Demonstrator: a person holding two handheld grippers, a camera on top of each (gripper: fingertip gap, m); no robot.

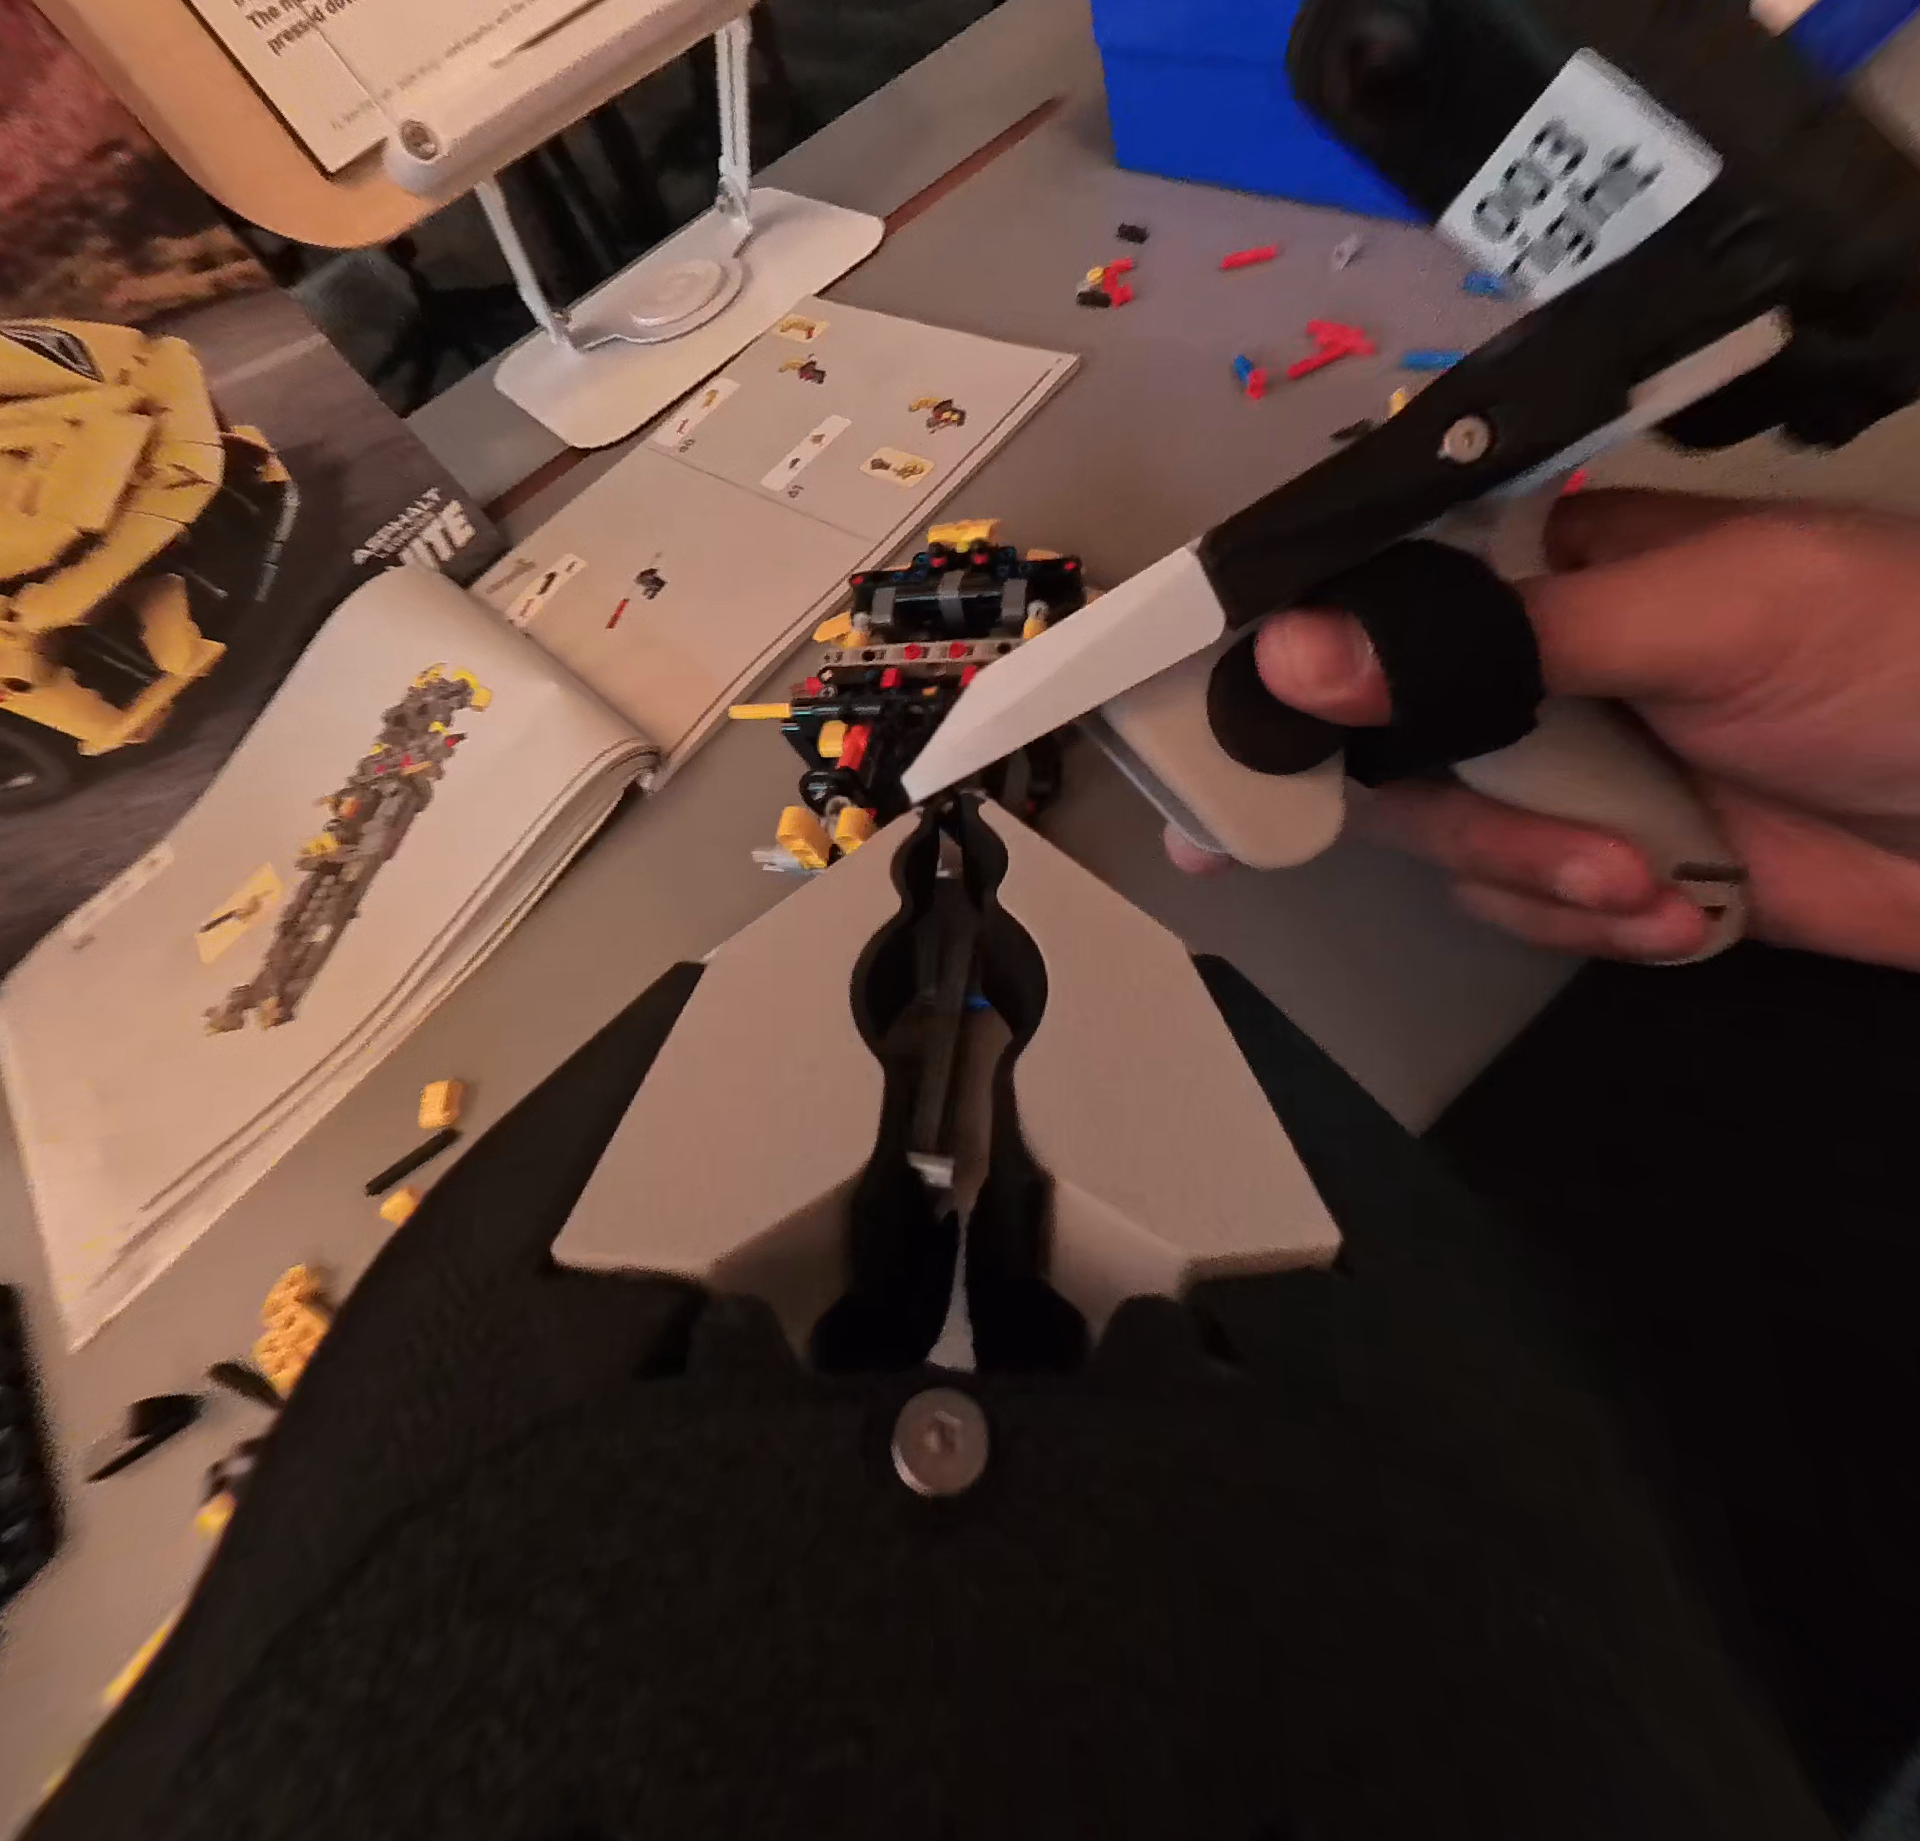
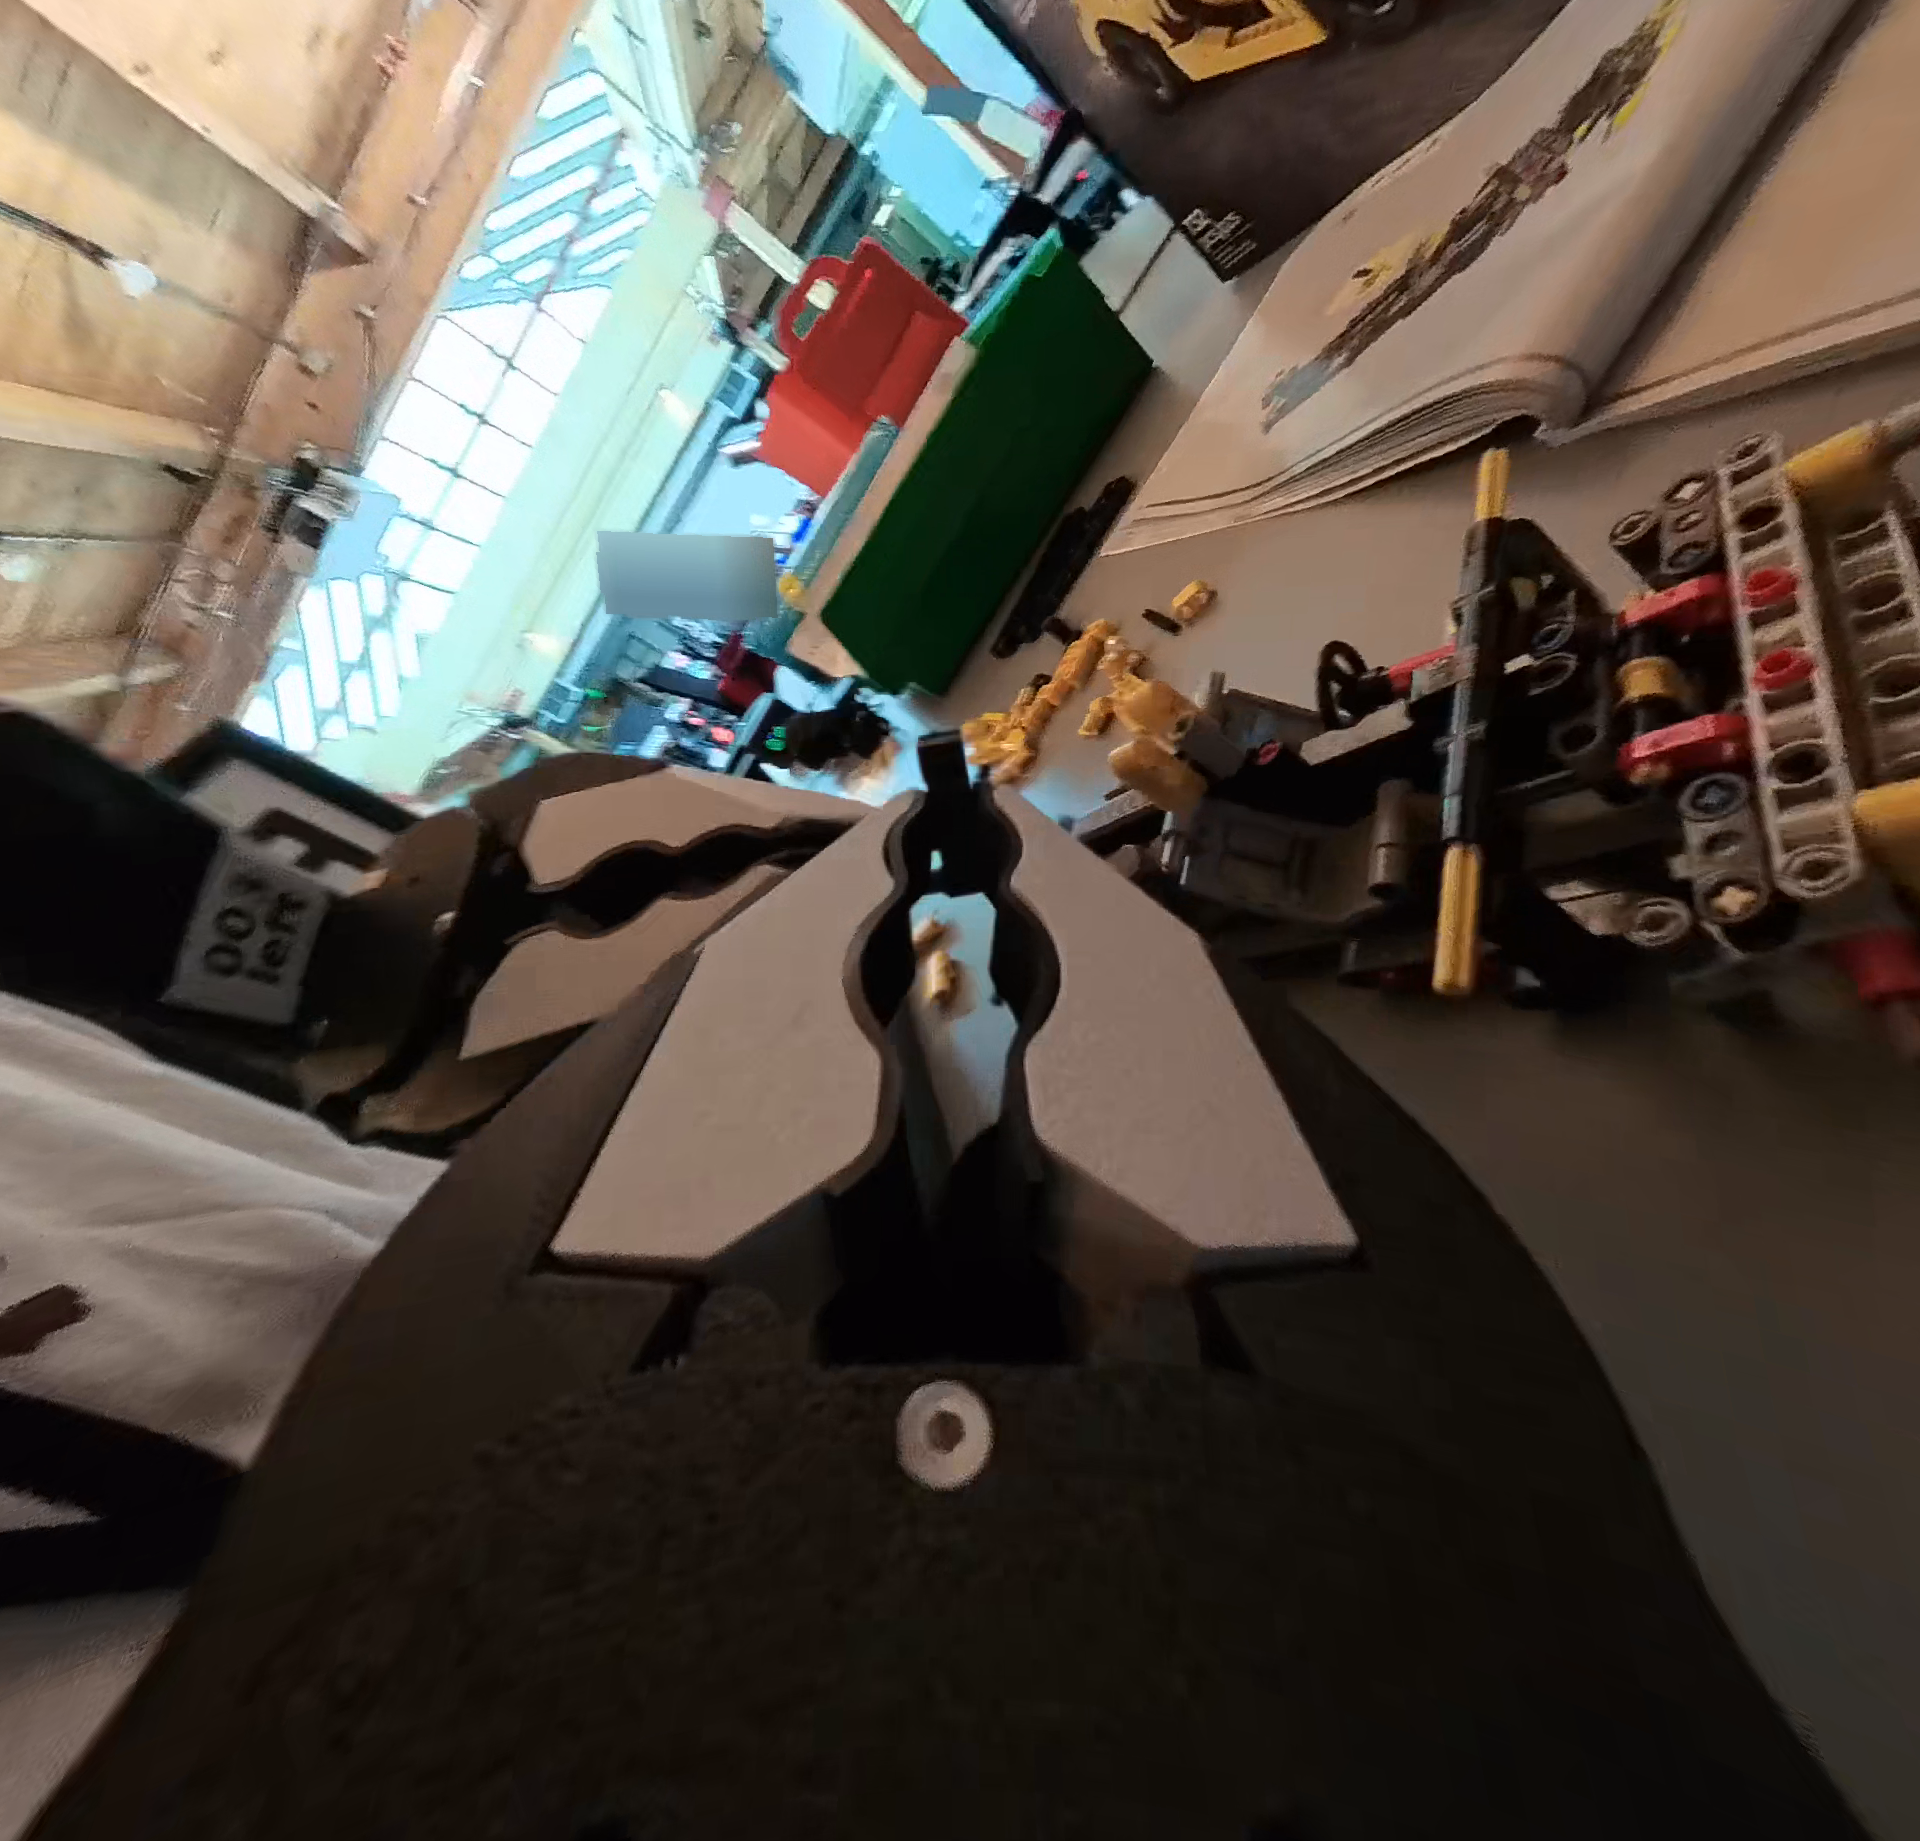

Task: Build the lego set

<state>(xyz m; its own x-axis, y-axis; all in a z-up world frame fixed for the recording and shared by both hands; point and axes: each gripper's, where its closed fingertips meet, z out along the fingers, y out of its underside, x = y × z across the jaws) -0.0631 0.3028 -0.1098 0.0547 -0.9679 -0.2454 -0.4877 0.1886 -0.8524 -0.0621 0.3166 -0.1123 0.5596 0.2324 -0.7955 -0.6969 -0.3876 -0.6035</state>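
- Paper instruction booklet (image 1: 343, 856) lies open at nine o'clock in the left wrist view, loose yellow pieces (image 1: 296, 1324) scattered below it.
- Left gripper (image 1: 945, 815) is closed at its tips on a slim black piece (image 1: 940, 1012), probably an axle; blur hides its shape.
- Partly built model (image 1: 914, 669), black with red and yellow parts, sits on the grey table (image 1: 1143, 420) at centre, just beyond those tips.
- Right gripper (image 2: 951, 804) is pinched shut on a small black part (image 2: 940, 757), its tip crossing in from two o'clock.
- Model looks light, rigid and brittle at its pins; hold its stiff grey beams (image 2: 1787, 690), not protruding axles.
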